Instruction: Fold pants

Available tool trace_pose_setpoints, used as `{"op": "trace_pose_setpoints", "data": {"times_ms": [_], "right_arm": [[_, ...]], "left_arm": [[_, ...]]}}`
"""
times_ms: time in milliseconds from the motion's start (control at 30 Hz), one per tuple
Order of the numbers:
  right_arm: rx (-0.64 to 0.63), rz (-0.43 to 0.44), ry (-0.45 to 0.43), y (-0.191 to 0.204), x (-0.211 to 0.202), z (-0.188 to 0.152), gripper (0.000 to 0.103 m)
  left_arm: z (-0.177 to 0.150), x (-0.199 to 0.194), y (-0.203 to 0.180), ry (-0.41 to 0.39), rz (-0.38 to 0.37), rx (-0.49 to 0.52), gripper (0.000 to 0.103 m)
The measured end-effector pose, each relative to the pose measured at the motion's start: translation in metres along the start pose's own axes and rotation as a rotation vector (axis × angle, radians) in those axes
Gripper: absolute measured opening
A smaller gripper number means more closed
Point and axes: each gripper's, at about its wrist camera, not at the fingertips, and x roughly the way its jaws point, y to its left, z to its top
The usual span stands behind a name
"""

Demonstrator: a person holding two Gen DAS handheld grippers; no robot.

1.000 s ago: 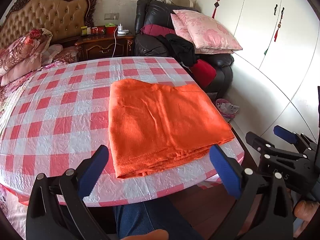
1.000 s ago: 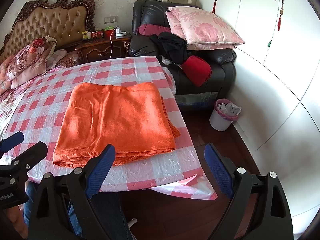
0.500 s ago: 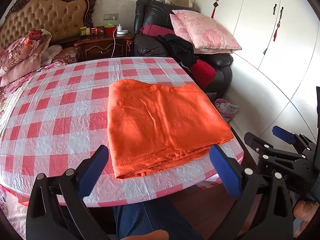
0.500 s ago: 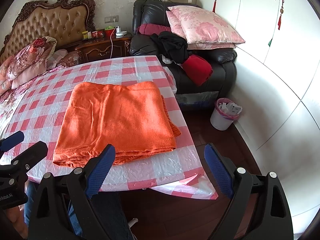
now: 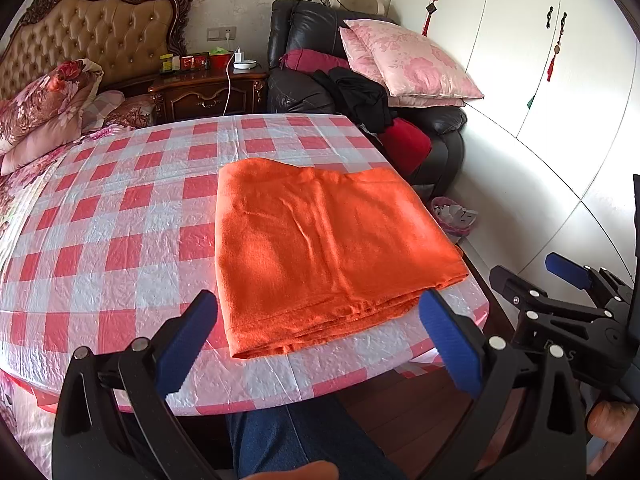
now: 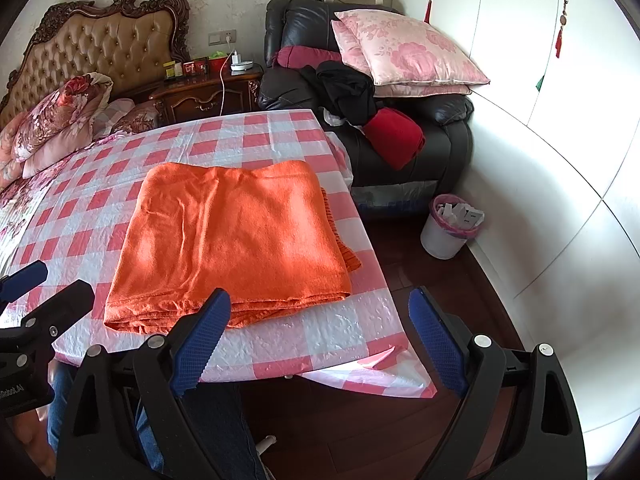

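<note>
The orange pants (image 5: 320, 248) lie folded into a flat rectangle on the red-and-white checked table (image 5: 120, 216), near its right front corner; they also show in the right wrist view (image 6: 232, 240). My left gripper (image 5: 316, 340) is open and empty, held back from the table's front edge, just short of the fold's near edge. My right gripper (image 6: 316, 336) is open and empty, also in front of the table, off the fold's right front corner. Each gripper shows at the edge of the other's view: the right one (image 5: 560, 292) and the left one (image 6: 24, 300).
A black armchair (image 6: 400, 128) piled with pink pillows and clothes stands behind the table's right end. A white waste bin (image 6: 448, 228) sits on the wood floor by the white wardrobe. A bed and nightstand (image 5: 208, 88) are behind. The person's legs (image 5: 300, 440) are under the front edge.
Almost nothing; both grippers stay open and drift only slightly in front of the table. The folded pants have not moved.
</note>
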Motion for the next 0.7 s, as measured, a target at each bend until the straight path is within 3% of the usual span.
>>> {"op": "trace_pose_setpoints", "data": {"times_ms": [700], "right_arm": [[0.001, 0.0, 0.001, -0.0004, 0.0003, -0.0004, 0.087]], "left_arm": [[0.0002, 0.0011, -0.0007, 0.001, 0.0, 0.001, 0.101]]}}
